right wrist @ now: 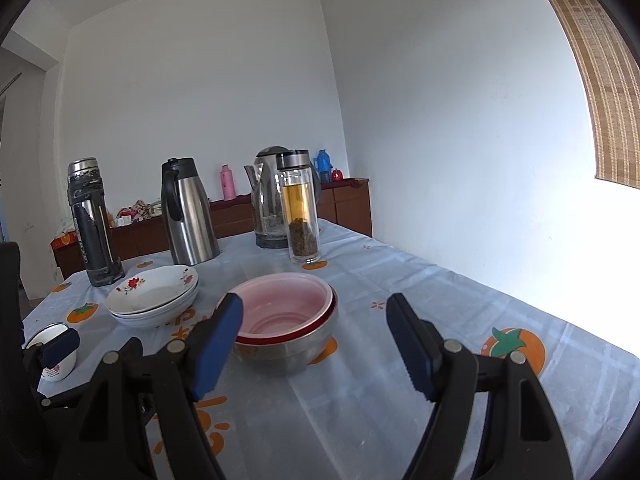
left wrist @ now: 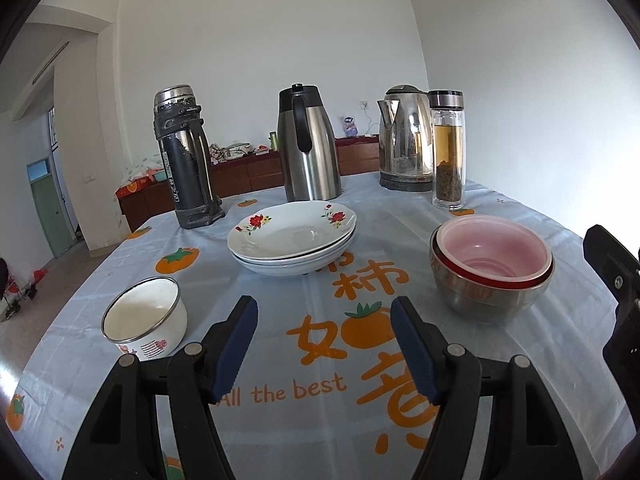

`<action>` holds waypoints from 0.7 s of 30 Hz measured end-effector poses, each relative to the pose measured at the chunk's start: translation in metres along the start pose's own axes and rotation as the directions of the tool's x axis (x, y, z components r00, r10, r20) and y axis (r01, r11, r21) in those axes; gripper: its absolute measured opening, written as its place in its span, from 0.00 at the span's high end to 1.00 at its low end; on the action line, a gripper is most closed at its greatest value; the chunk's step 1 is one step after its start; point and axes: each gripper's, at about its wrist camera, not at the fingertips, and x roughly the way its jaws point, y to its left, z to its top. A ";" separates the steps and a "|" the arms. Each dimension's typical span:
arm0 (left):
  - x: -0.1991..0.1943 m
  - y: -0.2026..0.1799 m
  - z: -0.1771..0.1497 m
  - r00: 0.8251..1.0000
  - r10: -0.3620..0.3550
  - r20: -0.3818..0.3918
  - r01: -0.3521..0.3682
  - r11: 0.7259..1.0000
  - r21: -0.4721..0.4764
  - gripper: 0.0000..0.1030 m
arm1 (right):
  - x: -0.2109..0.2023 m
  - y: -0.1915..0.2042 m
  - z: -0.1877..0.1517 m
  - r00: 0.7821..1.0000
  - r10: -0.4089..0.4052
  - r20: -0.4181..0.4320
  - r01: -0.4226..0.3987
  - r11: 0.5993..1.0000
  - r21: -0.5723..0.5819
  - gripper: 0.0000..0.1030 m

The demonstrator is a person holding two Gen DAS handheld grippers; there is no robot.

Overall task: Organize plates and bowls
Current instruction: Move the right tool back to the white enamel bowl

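Observation:
A stack of white flowered plates (left wrist: 294, 238) sits mid-table; it also shows in the right wrist view (right wrist: 154, 296). A pink bowl (left wrist: 494, 250) is nested in a red-rimmed bowl inside a steel bowl (left wrist: 486, 300), at the right; the nest also shows in the right wrist view (right wrist: 286, 320). A small white enamel bowl (left wrist: 146, 318) stands at the near left, also in the right wrist view (right wrist: 54, 350). My left gripper (left wrist: 324, 344) is open and empty above the tablecloth, in front of the plates. My right gripper (right wrist: 316, 340) is open and empty, just in front of the nested bowls.
At the table's far side stand a black flask (left wrist: 186, 160), a steel carafe (left wrist: 308, 148), an electric kettle (left wrist: 406, 140) and a glass tea bottle (left wrist: 448, 150). A wall runs along the table's right. A wooden sideboard (left wrist: 240, 178) stands behind.

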 end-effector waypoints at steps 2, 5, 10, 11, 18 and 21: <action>-0.001 0.001 -0.001 1.000 -0.002 -0.001 0.002 1.000 0.003 0.31 | -0.003 0.003 -0.001 1.000 0.006 0.003 -0.006 1.000 -0.010 0.27; -0.005 0.005 -0.003 1.000 -0.004 0.001 0.004 1.000 0.014 0.31 | -0.006 0.010 -0.002 1.000 0.015 0.004 -0.015 1.000 -0.022 0.27; -0.009 0.017 -0.006 1.000 0.003 0.002 -0.003 1.000 0.011 0.31 | -0.007 0.016 -0.005 0.999 0.029 -0.031 -0.029 1.000 0.013 0.27; -0.008 0.019 -0.007 1.000 0.004 0.000 -0.004 1.000 0.008 0.31 | -0.008 0.018 -0.006 0.999 0.029 -0.030 -0.028 1.000 0.012 0.27; -0.009 0.033 -0.009 1.000 0.018 -0.008 -0.018 1.000 -0.003 0.31 | -0.015 0.037 -0.010 0.999 0.040 -0.026 -0.041 0.999 -0.021 0.27; -0.009 0.037 -0.011 1.000 0.020 -0.012 -0.020 1.000 -0.005 0.31 | -0.019 0.045 -0.011 0.999 0.044 -0.024 -0.044 0.999 -0.032 0.27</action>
